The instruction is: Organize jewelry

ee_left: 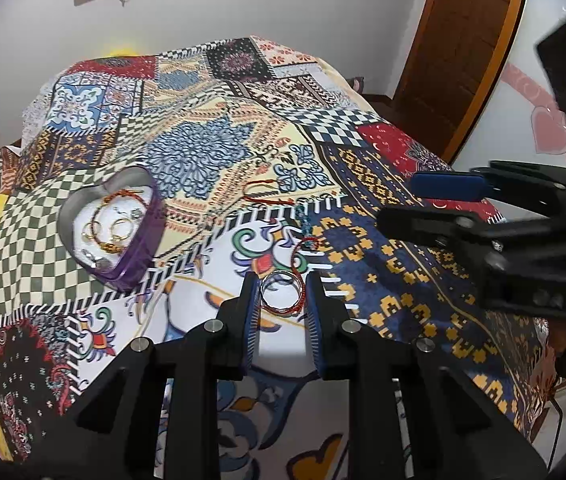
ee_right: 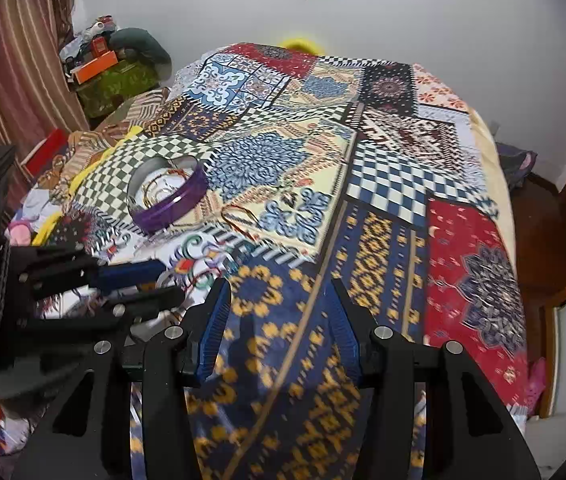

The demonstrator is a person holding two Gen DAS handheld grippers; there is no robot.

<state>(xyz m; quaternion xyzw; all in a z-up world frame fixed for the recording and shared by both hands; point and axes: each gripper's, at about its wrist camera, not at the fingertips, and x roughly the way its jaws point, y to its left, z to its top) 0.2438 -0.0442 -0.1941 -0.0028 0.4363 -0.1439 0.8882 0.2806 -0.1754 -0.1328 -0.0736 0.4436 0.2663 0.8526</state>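
Observation:
My left gripper (ee_left: 283, 282) has its blue pads against the two sides of a small stack of thin bangles (ee_left: 282, 294), silver and red, lying on the patchwork bedspread (ee_left: 211, 148). A purple heart-shaped box (ee_left: 143, 252) with gold and beaded pieces inside sits to the left of it. A red thread bracelet (ee_left: 267, 194), a teal beaded piece (ee_left: 302, 220) and a red string loop (ee_left: 308, 243) lie loose beyond the bangles. My right gripper (ee_right: 280, 286) hovers open over blue-and-gold fabric, nothing between its fingers. In the right wrist view the left gripper (ee_right: 169, 286) and the box (ee_right: 179, 204) are at left.
The bedspread (ee_right: 383, 184) covers a bed that reaches the white wall. A wooden door (ee_left: 455, 60) stands at the right. Striped curtains (ee_right: 15, 60), boxes and a pile of clothes (ee_right: 119, 68) crowd the bed's far left side. The right gripper (ee_left: 407, 204) hangs close to the right of the bangles.

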